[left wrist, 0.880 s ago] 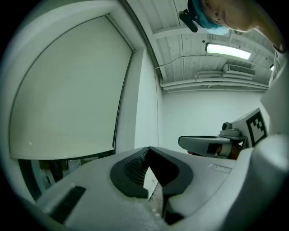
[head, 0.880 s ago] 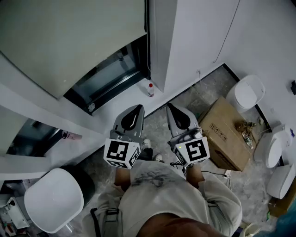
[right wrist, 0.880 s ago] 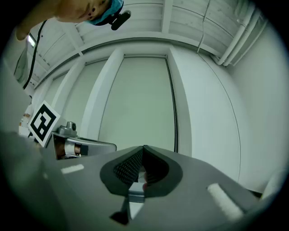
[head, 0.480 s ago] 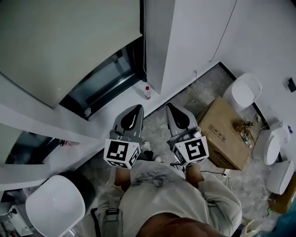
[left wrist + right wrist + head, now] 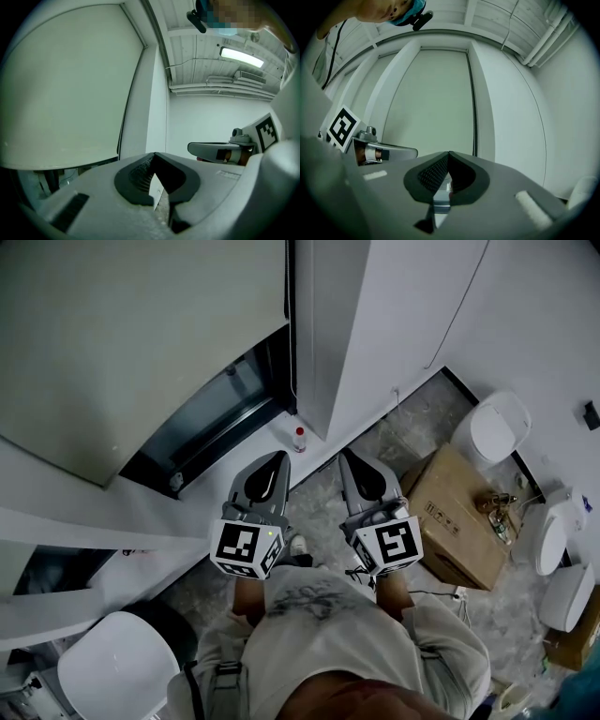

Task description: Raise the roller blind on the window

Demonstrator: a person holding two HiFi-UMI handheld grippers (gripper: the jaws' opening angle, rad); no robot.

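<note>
Matte pale roller blind [image 5: 122,334], flat sheet, smooth grey left gripper [image 5: 278,461] & right gripper [image 5: 348,459], both closed, empty

My left gripper [image 5: 280,458] and right gripper [image 5: 344,457] are grey tapered shells with black ribbed pads [image 5: 138,176], each bearing a black-and-white marker cube [image 5: 246,549]; my shirt [image 5: 319,624], bottom centre, is pale, dark-printed.
</note>
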